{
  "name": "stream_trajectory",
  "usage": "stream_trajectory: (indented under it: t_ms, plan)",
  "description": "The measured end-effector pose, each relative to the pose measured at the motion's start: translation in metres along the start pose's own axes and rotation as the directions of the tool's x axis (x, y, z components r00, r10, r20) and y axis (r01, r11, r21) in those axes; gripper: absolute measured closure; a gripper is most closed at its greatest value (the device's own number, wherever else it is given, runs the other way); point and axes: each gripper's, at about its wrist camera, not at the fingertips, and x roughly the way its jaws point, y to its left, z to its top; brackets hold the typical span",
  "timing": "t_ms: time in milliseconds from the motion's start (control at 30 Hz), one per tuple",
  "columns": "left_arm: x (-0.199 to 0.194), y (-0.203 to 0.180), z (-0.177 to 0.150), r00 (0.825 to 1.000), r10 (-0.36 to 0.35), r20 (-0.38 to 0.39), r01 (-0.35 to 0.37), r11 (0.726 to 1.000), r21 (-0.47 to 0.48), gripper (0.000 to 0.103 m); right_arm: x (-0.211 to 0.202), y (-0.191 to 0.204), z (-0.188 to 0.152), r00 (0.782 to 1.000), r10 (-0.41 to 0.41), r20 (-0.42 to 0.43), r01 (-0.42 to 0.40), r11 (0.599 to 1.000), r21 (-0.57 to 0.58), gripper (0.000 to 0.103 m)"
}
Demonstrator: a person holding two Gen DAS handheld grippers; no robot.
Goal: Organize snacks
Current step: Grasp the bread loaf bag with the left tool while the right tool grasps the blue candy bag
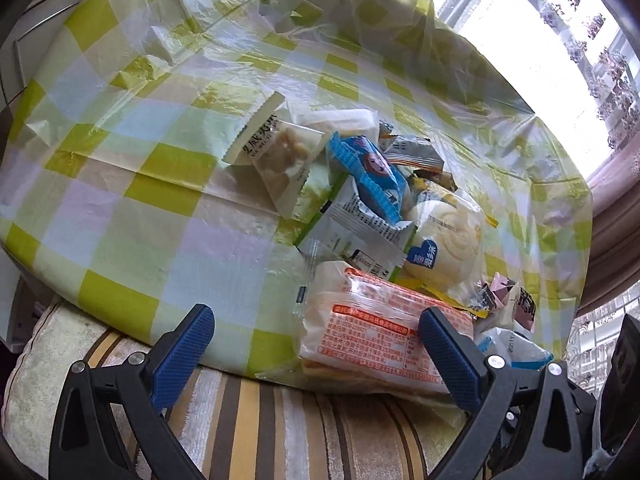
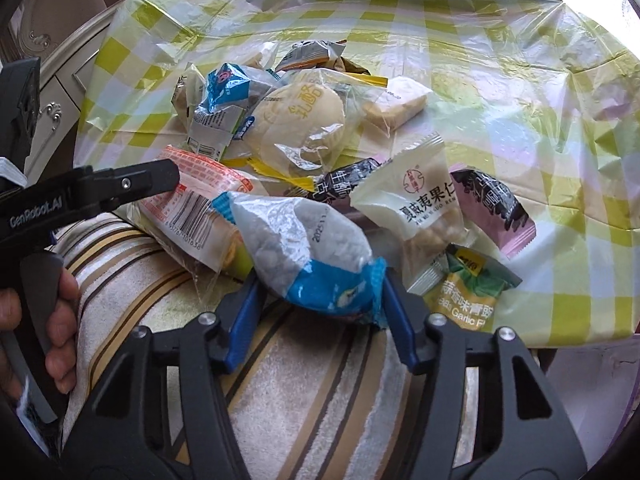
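- The right claw grips a crinkly blue-and-white packet between its blue ribbed pads, at the near edge of the snack heap.
- The left claw, marked "GenRobot.AI", stands open around an orange-printed bread pack.
- A green snack bag reads "Garlic".
- The heap lies on a table under a thin checked plastic cloth; a striped cushion sits below.

Checked tablecloth – striped cushion, window.
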Motion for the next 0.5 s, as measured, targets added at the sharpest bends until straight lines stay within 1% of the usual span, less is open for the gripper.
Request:
stream_trajectory:
  t_ms: [67,133,167,300,400,467,500]
  plan:
    - [-0.012,0.003,-0.001,1.0,-0.005,0.01,0.005,0.999,-0.035,0.0,-0.001,-0.001,-0.001,1.0,0.016,0.005,-0.016,1.0,0.008,0.043]
    - [-0.025,0.007,-0.005,0.998,-0.066,0.007,0.066,0.992,-0.103,0.0,-0.003,-0.002,-0.003,1.0,0.027,0.016,-0.027,0.999,0.018,0.043]
    - [-0.03,0.007,-0.008,0.996,-0.09,-0.002,0.089,0.988,-0.128,0.0,-0.005,-0.003,-0.004,0.999,0.031,0.022,-0.032,0.999,0.022,0.043]
    - [-0.033,-0.003,-0.022,0.989,-0.137,-0.058,0.124,0.975,-0.186,0.001,-0.015,-0.006,-0.007,0.997,0.036,0.062,-0.038,0.998,0.04,0.043]
    - [-0.019,-0.015,-0.024,0.989,-0.118,-0.09,0.1,0.978,-0.184,0.001,-0.024,-0.006,-0.01,0.996,0.028,0.09,-0.033,0.998,0.046,0.043]
    - [-0.011,-0.02,-0.02,0.992,-0.101,-0.076,0.085,0.977,-0.197,0.001,-0.031,-0.007,-0.012,0.993,0.025,0.114,-0.031,0.998,0.054,0.045]
    - [-0.006,-0.021,-0.017,0.991,-0.11,-0.076,0.092,0.972,-0.216,0.002,-0.034,-0.008,-0.013,0.992,0.022,0.122,-0.029,0.998,0.062,0.046]
